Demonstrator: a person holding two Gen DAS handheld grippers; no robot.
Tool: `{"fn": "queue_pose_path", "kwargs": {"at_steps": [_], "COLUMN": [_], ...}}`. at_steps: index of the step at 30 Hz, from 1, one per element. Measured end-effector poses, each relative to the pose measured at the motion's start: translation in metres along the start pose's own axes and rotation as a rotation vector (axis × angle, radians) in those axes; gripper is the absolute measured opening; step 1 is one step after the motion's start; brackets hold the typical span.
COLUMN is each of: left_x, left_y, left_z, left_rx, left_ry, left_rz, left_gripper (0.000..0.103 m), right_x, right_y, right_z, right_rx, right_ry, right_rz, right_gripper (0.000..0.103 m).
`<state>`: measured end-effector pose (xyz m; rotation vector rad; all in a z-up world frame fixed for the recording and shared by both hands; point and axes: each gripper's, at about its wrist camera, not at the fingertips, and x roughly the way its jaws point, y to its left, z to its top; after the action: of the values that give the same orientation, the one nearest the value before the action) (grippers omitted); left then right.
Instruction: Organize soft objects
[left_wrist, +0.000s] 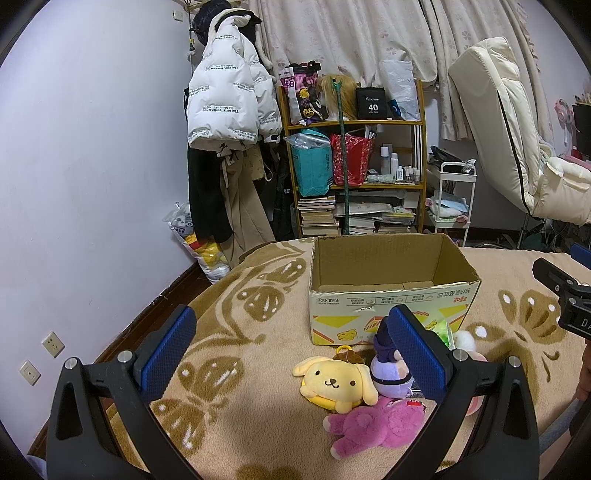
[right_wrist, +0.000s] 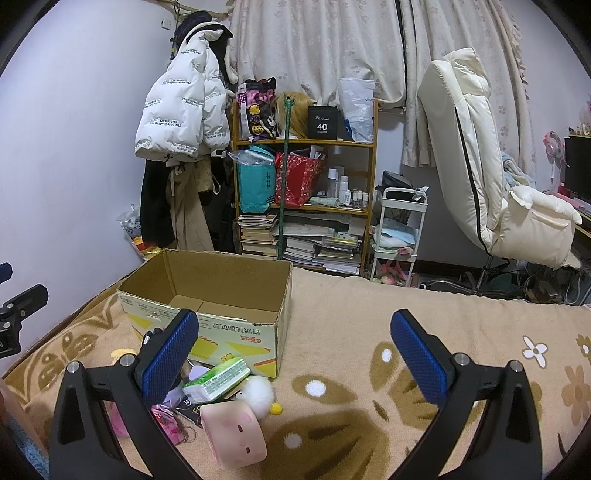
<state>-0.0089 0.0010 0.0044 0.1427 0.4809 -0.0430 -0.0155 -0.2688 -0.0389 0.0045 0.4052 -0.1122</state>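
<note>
An open, empty cardboard box (left_wrist: 391, 295) stands on the beige blanket; it also shows in the right wrist view (right_wrist: 236, 328). In front of it lie a yellow dog plush (left_wrist: 334, 382), a purple doll (left_wrist: 389, 371) and a pink bear plush (left_wrist: 376, 424). The right wrist view shows a pink cube plush (right_wrist: 234, 435), a green tissue pack (right_wrist: 218, 380) and a white fluffy chick (right_wrist: 258, 397). My left gripper (left_wrist: 291, 354) is open above the plush pile. My right gripper (right_wrist: 295, 358) is open above the blanket, right of the toys.
The bed's blanket (right_wrist: 443, 369) stretches right. A cluttered bookshelf (left_wrist: 354, 166), hanging coats (left_wrist: 225, 110), a white cart (left_wrist: 452, 199) and a cream recliner (right_wrist: 491, 166) stand behind the bed. A lilac wall (left_wrist: 92, 166) is on the left.
</note>
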Motion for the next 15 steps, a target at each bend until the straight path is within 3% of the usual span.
{"fn": "queue_pose_path", "kwargs": {"at_steps": [15], "left_x": [-0.0002], "left_y": [-0.0001], "left_z": [-0.0003], "left_rx": [0.000], "left_ry": [0.000], "left_rz": [0.000], "left_gripper": [0.102], "right_x": [-0.0005], "right_y": [-0.0002], "right_z": [0.0010], "right_rx": [0.000], "right_ry": [0.000], "right_rz": [0.000], "right_gripper": [0.103]}}
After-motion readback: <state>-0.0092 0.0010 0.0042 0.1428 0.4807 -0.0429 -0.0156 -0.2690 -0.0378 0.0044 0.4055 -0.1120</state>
